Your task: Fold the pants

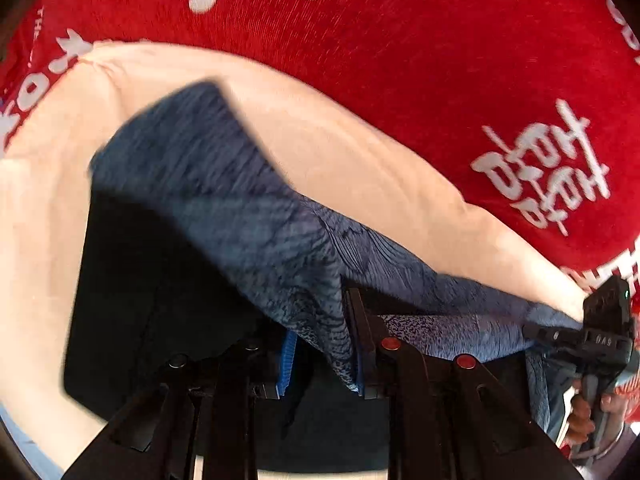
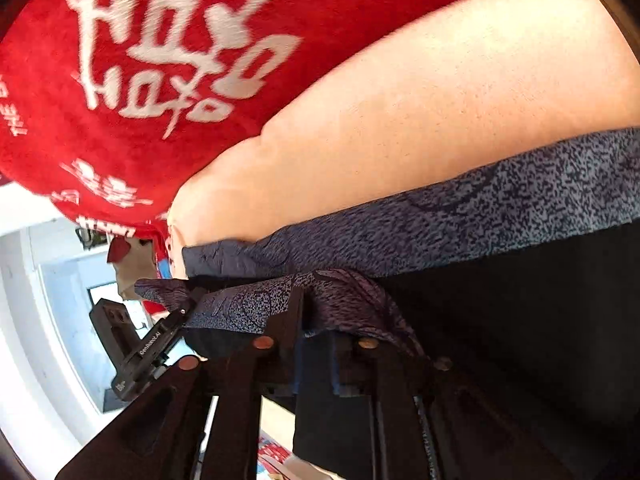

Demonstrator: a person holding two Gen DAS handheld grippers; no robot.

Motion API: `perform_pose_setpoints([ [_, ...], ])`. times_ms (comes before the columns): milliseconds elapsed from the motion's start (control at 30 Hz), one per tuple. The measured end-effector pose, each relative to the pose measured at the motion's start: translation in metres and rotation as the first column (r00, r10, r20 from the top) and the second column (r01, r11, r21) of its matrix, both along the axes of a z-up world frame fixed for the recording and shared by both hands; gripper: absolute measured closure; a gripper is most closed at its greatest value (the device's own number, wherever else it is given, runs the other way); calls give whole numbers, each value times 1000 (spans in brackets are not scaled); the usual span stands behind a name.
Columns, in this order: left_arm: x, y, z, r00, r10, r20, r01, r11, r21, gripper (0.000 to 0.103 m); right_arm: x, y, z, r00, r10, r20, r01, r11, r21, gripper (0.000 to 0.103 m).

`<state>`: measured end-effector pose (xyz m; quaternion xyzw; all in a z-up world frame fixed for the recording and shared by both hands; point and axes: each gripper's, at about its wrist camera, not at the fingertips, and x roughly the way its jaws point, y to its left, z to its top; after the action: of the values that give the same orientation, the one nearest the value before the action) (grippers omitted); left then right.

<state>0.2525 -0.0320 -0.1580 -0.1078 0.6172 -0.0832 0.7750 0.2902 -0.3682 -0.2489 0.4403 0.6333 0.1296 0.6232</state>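
Note:
The pants (image 1: 248, 216) are blue-grey with a dark speckled print and are held up in the air. My left gripper (image 1: 324, 364) is shut on a bunched fold of them, and the cloth stretches right to my right gripper (image 1: 560, 334), seen at the frame's right edge. In the right wrist view my right gripper (image 2: 316, 344) is shut on the pants (image 2: 460, 216), whose edge runs taut across the frame. The left gripper (image 2: 176, 320) shows at the left there, clamped on the same cloth. A dark part of the pants hangs below both grippers.
The person's red shirt with white lettering (image 1: 400, 60) and bare arm (image 1: 360, 152) fill the background close behind the pants. A bright white room (image 2: 36, 300) shows at the lower left of the right wrist view.

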Motion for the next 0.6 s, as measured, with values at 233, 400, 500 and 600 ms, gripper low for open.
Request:
perform_pose_setpoints([
  [233,-27,-10,42,992,-69,106,50,983,175,33,-18,37,74,969,174,178,-154,981,-122,39],
  [400,-9,-23,-4,997,-56,43,43,963,265,33,-2,81,53,924,351,151,-308,919,-246,50],
  [500,-2,-34,-17,992,-93,82,59,937,346,31,17,92,30,915,390,106,-329,870,-368,51],
  [600,-1,-48,-23,987,-142,68,104,913,395,25,31,69,32,943,296,153,-231,911,-342,52],
])
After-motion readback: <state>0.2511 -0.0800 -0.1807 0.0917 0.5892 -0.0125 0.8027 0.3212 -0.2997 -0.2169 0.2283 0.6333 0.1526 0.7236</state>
